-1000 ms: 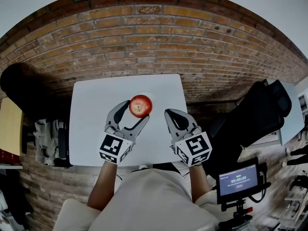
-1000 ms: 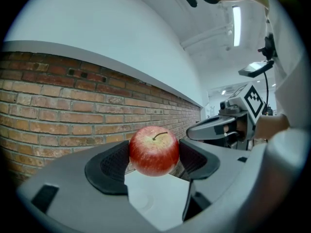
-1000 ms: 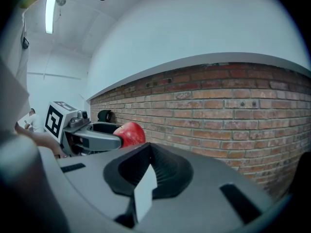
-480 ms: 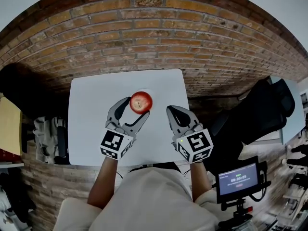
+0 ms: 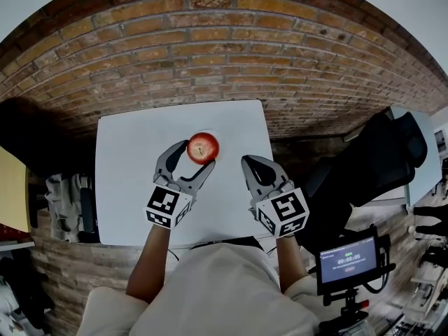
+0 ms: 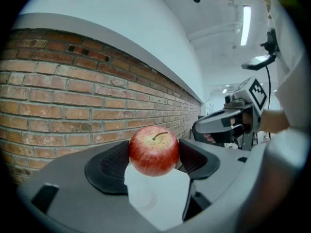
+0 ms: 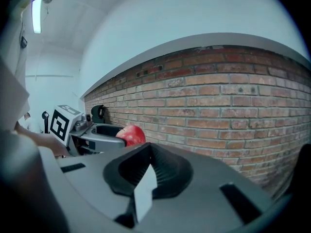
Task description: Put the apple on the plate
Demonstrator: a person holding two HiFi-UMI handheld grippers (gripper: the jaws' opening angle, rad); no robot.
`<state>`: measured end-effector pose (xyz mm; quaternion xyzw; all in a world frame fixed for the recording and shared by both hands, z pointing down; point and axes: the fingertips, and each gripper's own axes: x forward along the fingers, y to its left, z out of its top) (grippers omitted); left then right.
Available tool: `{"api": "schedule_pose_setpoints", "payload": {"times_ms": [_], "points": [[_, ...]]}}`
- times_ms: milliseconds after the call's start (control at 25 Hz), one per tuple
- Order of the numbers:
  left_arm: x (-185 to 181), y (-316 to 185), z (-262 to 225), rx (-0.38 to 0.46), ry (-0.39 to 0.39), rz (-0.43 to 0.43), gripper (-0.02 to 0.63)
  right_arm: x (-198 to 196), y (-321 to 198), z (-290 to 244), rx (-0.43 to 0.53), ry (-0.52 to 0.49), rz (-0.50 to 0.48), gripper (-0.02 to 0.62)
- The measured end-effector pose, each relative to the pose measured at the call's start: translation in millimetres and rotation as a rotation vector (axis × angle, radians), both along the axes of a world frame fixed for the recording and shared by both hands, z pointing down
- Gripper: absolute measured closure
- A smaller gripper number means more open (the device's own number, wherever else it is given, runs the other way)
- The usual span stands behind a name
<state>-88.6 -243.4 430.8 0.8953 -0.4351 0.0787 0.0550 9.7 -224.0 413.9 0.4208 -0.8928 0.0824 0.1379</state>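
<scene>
Apple (image 6: 154, 150) clamped in left tongs (image 5: 197, 157), over the white bench (image 5: 126, 159); release not yet done. Right tongs (image 7: 148, 171) together, empty. Plate hard to make out, white on white: faint ring (image 6: 145, 200) under the apple is likely it. Whether apple touches it can't be told.

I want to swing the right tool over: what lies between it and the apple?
In the head view, only bare white table. The right gripper view shows the left tool's near jaw against the apple's facing side.
</scene>
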Motion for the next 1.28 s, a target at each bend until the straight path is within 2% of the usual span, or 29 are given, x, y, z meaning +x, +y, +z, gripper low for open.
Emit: {"api": "schedule_pose_setpoints", "payload": {"times_ms": [1280], "points": [[4.8,-58.4,101.1,-0.189,-0.071,0.012,0.278,-6.7,-41.8,30.1,-0.074,0.008,0.004,0.594]]}}
